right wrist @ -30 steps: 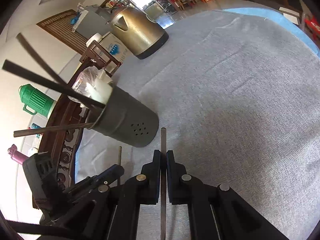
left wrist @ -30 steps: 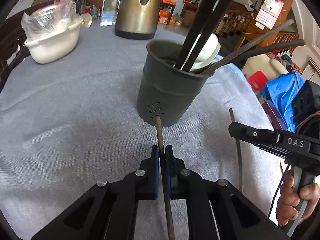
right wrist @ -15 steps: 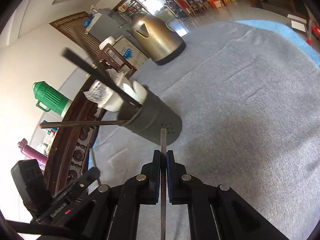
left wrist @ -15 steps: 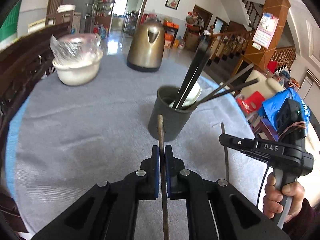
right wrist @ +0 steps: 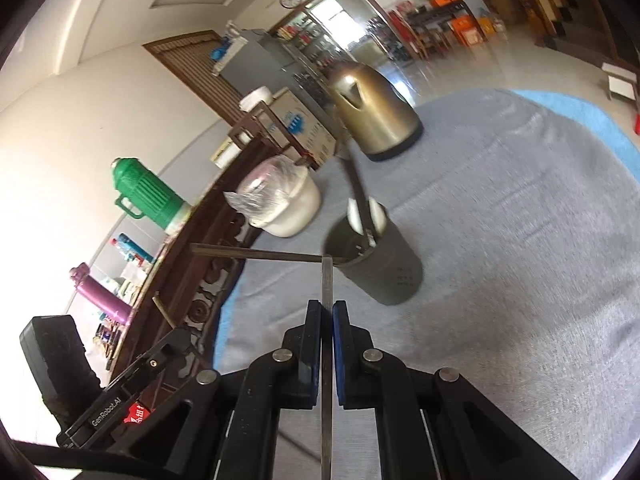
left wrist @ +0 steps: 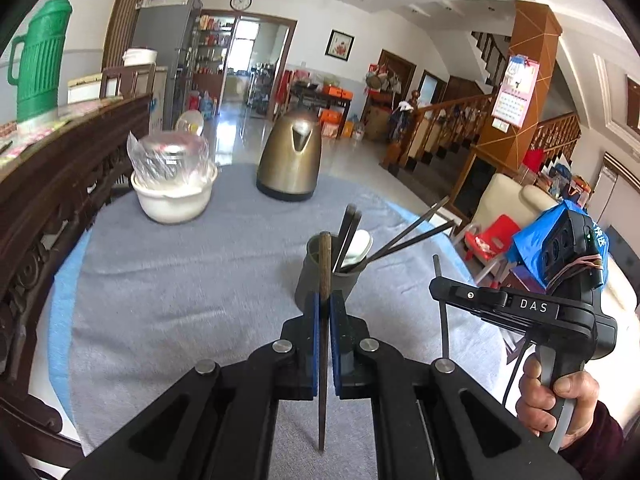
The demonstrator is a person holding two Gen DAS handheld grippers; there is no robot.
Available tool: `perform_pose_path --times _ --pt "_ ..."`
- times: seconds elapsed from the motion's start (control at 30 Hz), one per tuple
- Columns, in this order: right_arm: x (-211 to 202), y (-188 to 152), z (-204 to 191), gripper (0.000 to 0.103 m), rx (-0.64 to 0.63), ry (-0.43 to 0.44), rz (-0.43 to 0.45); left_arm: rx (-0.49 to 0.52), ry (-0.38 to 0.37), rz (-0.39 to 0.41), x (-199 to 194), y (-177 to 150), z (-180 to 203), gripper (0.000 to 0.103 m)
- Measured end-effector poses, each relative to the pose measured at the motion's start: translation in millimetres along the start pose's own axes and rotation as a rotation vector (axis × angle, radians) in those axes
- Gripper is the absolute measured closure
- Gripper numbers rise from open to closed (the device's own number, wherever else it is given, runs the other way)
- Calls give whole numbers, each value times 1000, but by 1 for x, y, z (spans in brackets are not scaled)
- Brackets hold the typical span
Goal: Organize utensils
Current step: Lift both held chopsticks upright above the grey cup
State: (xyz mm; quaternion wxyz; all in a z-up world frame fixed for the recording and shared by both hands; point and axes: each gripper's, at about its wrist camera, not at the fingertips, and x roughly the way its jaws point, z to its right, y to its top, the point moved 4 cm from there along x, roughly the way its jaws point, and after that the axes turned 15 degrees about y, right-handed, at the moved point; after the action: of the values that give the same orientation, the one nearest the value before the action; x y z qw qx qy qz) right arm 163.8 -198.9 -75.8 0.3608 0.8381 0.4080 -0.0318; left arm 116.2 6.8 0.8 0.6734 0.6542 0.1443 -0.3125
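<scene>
A dark grey utensil holder (left wrist: 326, 276) stands on the grey tablecloth and holds several dark chopsticks (left wrist: 412, 232) and a white spoon (left wrist: 358, 246). It also shows in the right wrist view (right wrist: 384, 264). My left gripper (left wrist: 325, 308) is shut on a brown chopstick (left wrist: 325, 264) that points up, in front of the holder. My right gripper (right wrist: 327, 312) is shut on a dark chopstick (right wrist: 326, 280), raised above the table near the holder's rim. The right gripper also shows at the right of the left wrist view (left wrist: 442, 292), with its chopstick (left wrist: 439, 280).
A brass kettle (left wrist: 290, 160) and a white bowl with a plastic-wrapped dish (left wrist: 174, 188) stand at the table's far side. A dark carved wooden rail (left wrist: 60, 184) runs along the left, with a green thermos (left wrist: 38, 60) on it. The table edge (left wrist: 60, 320) is at the left.
Both grippers have risen and pulled back from the holder with their chopsticks; the holder now looks smaller and farther away. Both stay shut.
</scene>
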Motion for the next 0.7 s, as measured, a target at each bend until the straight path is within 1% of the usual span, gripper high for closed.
perform_pose_path --times 0.23,0.37,0.47,0.7 --pt "-14 9 -35 97 -95 0 39 2 14 48 -22 11 0 98" --pt "-24 20 -54 97 -152 -3 74 3 19 68 -31 16 1 98" --pt "-29 27 -67 97 -206 -27 98 15 31 83 -38 22 3 98" --pt "-50 52 -94 97 -310 -47 212 36 50 132 -52 42 3 98"
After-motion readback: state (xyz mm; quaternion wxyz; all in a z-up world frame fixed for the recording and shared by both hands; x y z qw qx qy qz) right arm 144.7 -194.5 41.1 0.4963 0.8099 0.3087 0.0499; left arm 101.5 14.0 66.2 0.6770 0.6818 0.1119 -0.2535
